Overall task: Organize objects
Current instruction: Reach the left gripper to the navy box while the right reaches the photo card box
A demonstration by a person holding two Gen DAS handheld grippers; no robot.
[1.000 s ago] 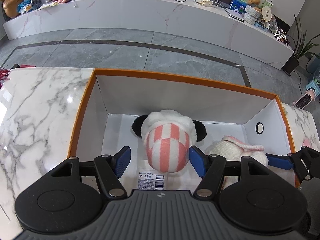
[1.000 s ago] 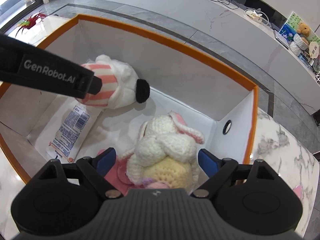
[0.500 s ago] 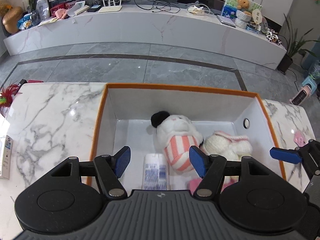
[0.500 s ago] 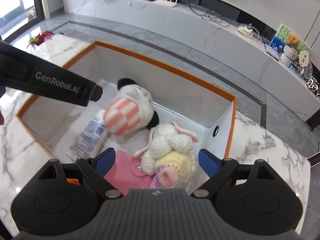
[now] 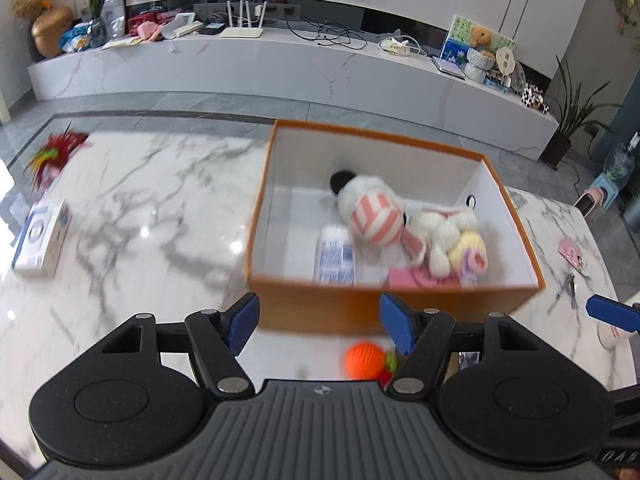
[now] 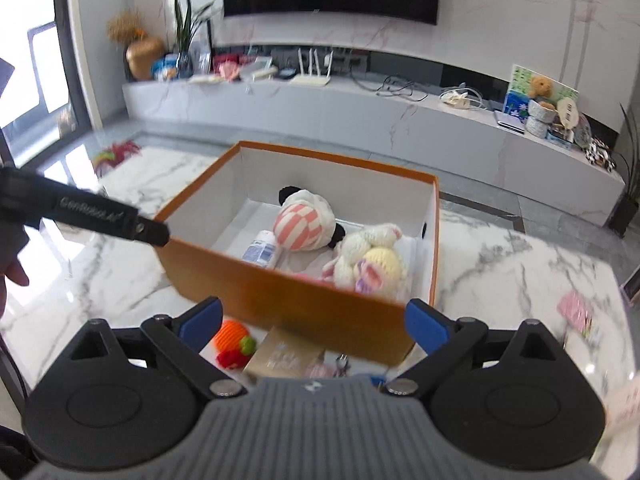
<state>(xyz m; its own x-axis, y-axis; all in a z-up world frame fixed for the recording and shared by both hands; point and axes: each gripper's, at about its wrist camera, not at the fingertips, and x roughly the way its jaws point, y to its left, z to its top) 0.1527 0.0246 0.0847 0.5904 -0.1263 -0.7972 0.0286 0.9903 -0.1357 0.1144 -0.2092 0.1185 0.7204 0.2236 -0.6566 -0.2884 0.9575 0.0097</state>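
Observation:
An orange box [image 5: 259,208] with a white inside stands on the marble table [image 5: 152,208]. In it lie a panda plush [image 5: 372,216] with a pink-striped face, a crochet bunny doll [image 5: 448,236], a tissue packet [image 5: 335,256] and a pink item [image 5: 404,278]. My left gripper [image 5: 320,324] hovers in front of the box's near wall, jaws opening, nothing between them. My right gripper [image 6: 314,324] hangs before the same box [image 6: 260,292], jaws opening wide and empty. An orange crochet ball [image 6: 231,334] lies on the table just below the box.
A tan carton [image 6: 284,356] and small pink things lie beside the ball. A white-and-blue box [image 5: 40,240] and a red feathery toy [image 5: 60,148] sit at the table's left. A pink card [image 5: 572,254] and a metal clip [image 5: 568,286] lie at the right.
Both grippers have drawn back and up out of the box, from beside the panda plush and the bunny doll. Both toys stay inside. The near table and orange ball have come into view.

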